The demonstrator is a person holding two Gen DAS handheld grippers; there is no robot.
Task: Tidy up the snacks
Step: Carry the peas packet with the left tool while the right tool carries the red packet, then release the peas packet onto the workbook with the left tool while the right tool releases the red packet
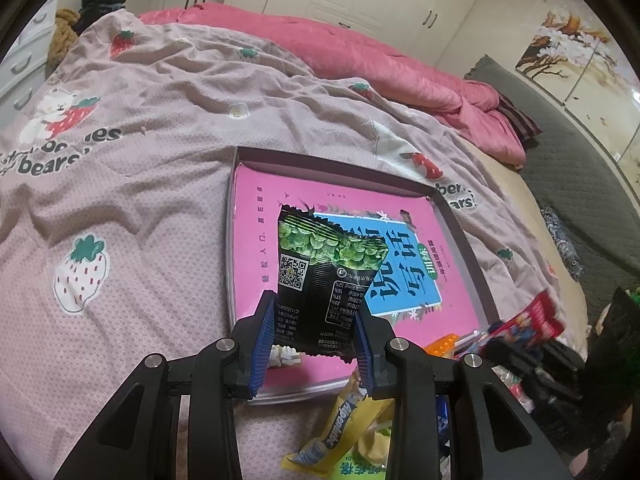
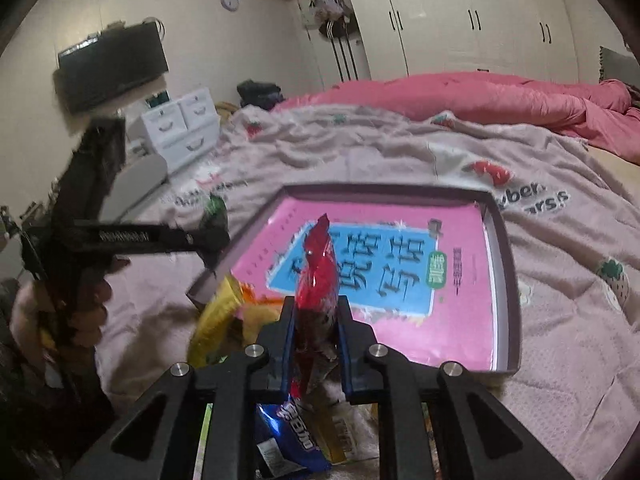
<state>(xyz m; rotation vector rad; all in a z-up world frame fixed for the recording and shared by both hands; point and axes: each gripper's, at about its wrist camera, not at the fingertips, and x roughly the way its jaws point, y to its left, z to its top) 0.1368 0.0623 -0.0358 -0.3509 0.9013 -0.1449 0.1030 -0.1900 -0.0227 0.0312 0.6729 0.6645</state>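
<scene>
Both jaws clamp packets: green pea packet point(image 1: 320, 276), red packet point(image 2: 318, 280)

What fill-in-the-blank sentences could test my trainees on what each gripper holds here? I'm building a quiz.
1. The left gripper is shut on a black and ____ snack packet.
2. The right gripper is shut on a ____ snack packet.
3. Both packets hang over a tray lined with a ____ sheet.
4. The tray sits on a ____.

Missing words: green; red; pink; bed
</scene>
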